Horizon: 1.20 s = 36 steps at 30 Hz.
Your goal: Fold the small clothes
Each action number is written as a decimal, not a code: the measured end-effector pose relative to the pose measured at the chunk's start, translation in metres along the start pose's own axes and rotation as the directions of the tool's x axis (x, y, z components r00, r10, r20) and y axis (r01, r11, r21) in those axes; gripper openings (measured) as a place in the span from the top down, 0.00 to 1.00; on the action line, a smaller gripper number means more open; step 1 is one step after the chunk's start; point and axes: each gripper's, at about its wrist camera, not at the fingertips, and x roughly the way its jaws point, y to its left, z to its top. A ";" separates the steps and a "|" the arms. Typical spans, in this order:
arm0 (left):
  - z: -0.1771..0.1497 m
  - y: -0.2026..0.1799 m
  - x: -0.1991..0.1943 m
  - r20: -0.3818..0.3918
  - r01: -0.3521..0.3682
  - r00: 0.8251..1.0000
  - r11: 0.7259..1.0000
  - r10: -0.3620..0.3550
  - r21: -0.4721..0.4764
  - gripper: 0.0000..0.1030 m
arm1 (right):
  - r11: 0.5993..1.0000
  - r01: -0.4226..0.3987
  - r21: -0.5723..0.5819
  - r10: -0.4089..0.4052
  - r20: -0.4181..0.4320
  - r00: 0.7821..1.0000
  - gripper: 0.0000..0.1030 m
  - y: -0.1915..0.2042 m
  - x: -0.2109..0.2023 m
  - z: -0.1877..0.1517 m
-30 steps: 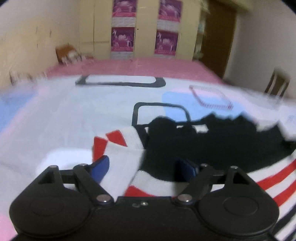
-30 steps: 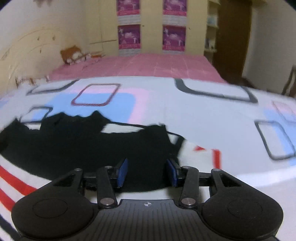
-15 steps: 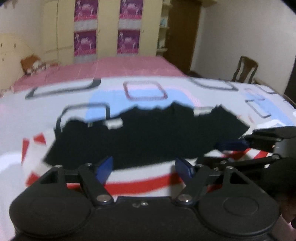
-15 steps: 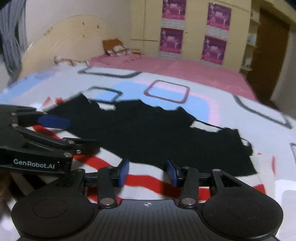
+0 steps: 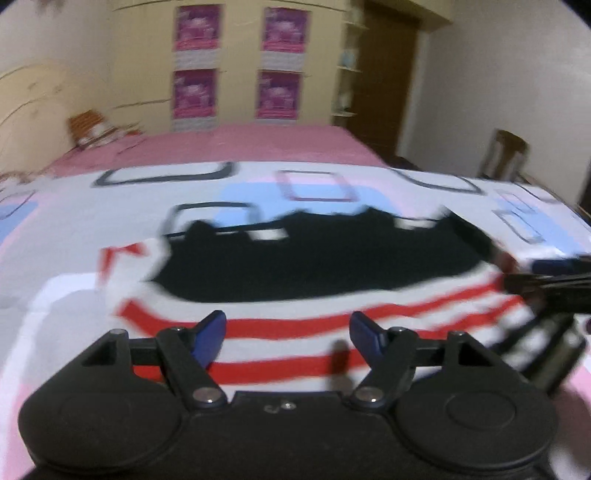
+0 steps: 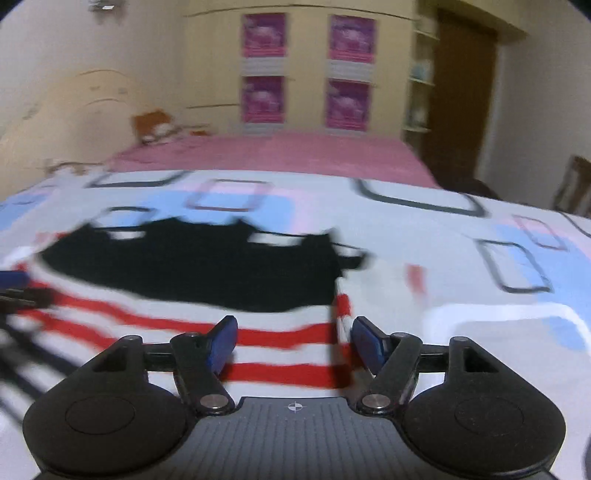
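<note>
No writing was legible in the blurred views; the garment, black with red-and-white stripes, lay spread on the patterned bed, while left gripper and right gripper hovered with fingers spread, empty.

Yellow wardrobe with pink posters, brown door, wooden chair
</note>
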 end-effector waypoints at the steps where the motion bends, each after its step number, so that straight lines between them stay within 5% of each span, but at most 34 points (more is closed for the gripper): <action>1: -0.002 -0.011 0.002 -0.007 0.016 1.000 1.000 -0.016 0.016 0.29 | 0.999 -0.039 -0.033 0.039 -0.008 0.999 0.33 0.015 -0.001 -0.003; 3: -0.006 -0.028 0.007 -0.035 0.048 0.998 0.998 -0.047 0.028 0.29 | 0.990 -0.098 -0.099 0.094 -0.044 0.995 0.33 0.039 0.002 -0.009; 5: -0.013 -0.034 0.010 -0.050 0.040 0.998 0.999 -0.039 0.034 0.26 | 0.986 -0.064 -0.156 0.052 -0.079 0.996 0.34 0.053 0.009 -0.019; 14: -0.044 0.032 -0.027 -0.054 -0.095 0.994 0.996 0.094 0.000 0.24 | 1.000 0.021 -0.001 -0.021 -0.113 0.993 0.33 -0.014 -0.028 -0.048; 18: -0.040 0.012 -0.042 -0.021 -0.066 0.998 0.998 0.066 -0.009 0.27 | 1.000 -0.023 -0.002 0.023 -0.066 0.998 0.34 0.014 -0.054 -0.039; 22: -0.048 -0.024 -0.037 -0.045 -0.015 0.999 1.000 0.015 -0.003 0.27 | 0.992 -0.113 -0.057 0.105 -0.120 0.987 0.34 0.056 -0.056 -0.051; 26: -0.063 -0.036 -0.034 -0.076 -0.031 0.997 0.999 0.034 0.043 0.27 | 0.994 -0.085 -0.074 0.074 -0.135 0.988 0.34 0.068 -0.055 -0.070; 28: -0.062 -0.025 -0.041 -0.065 -0.033 0.997 0.999 0.034 0.017 0.26 | 0.993 -0.097 -0.068 0.087 -0.138 0.987 0.34 0.060 -0.059 -0.063; 31: -0.063 0.007 -0.055 -0.023 -0.083 0.996 0.995 0.082 -0.045 0.27 | 1.000 0.007 -0.027 -0.010 -0.108 0.994 0.34 0.025 -0.066 -0.060; 33: -0.069 0.028 -0.059 -0.050 -0.124 0.991 0.990 0.120 -0.071 0.30 | 0.999 0.054 -0.003 -0.054 -0.174 0.983 0.42 -0.002 -0.065 -0.067; 36: -0.079 0.046 -0.066 -0.061 -0.112 0.992 0.990 0.107 -0.081 0.29 | 0.999 0.013 0.033 -0.007 -0.180 0.984 0.42 -0.023 -0.078 -0.081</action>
